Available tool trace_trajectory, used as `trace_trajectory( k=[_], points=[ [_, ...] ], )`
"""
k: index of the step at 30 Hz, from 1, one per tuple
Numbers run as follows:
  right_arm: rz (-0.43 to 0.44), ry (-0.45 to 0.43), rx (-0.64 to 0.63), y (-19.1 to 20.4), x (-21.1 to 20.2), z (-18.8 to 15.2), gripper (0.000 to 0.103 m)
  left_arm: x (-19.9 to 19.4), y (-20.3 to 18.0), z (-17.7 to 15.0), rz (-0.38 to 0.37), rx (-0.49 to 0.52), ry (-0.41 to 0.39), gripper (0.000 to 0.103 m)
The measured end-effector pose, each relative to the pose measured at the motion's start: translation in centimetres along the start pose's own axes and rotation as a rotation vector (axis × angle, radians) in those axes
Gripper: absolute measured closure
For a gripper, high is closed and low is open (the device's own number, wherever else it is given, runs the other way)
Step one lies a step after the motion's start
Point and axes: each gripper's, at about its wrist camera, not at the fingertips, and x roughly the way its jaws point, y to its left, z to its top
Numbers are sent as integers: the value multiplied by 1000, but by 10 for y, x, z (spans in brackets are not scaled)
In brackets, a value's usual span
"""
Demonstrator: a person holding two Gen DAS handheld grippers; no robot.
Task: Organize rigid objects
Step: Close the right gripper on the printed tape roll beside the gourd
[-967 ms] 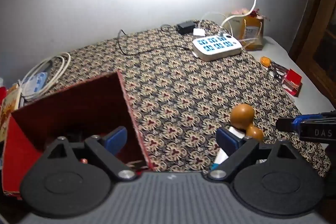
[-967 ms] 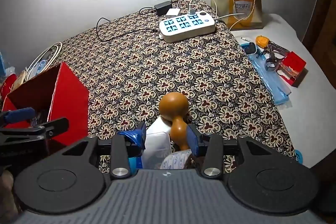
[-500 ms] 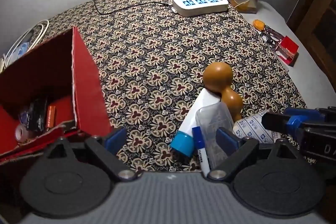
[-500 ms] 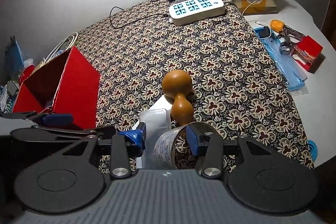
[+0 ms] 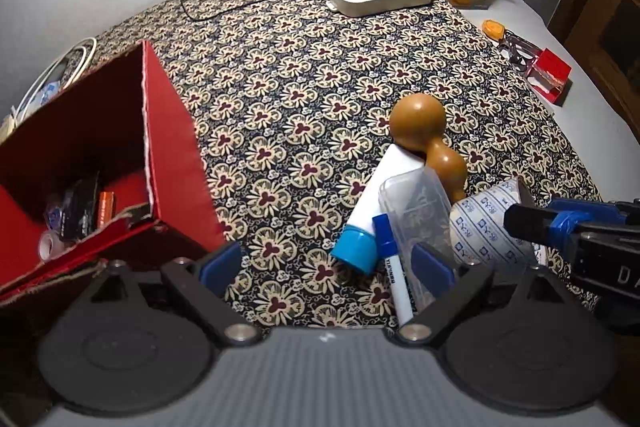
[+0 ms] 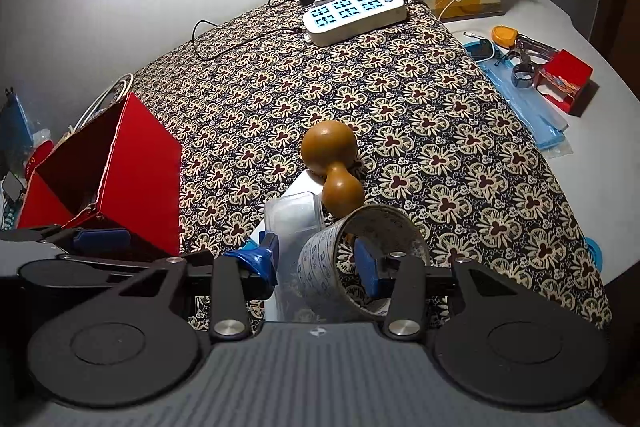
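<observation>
Paper-wrapped tape roll (image 6: 352, 259), just in front of the wooden gourd (image 6: 332, 167), sits pinched between the right gripper's (image 6: 320, 259) blue pads. Left of the gourd, the left gripper (image 5: 326, 263) hangs wide apart beside the red box (image 5: 120, 163).

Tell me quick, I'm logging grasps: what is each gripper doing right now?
Left gripper: open, holding nothing.
Right gripper: shut on the patterned tape roll, one finger inside its core.
</observation>
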Motion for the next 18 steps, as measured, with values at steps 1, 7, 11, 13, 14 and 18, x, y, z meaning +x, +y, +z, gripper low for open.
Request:
trace_trajectory(
  k=[1, 7, 11, 13, 14, 18],
  points=[
    [1, 4, 9, 5, 0, -3, 77, -9, 7, -5, -12, 21, -5, 10],
    [-8, -10, 63, 27, 3, -25, 78, -47, 32, -9, -31, 101, 2, 10],
    [-28, -17, 88, 39, 3, -39, 78, -59, 33, 1, -43, 160, 29, 11],
    [-38, -25, 108, 40, 2, -44, 78, -59, 36, -2, -52, 172, 29, 10],
    [-45, -29, 121, 42, 1, -46, 78, -58, 37, -4, -58, 182, 28, 10],
    [-72, -37, 159, 48, 0, -56, 78, -50, 37, -11, -78, 220, 32, 10]
  ],
)
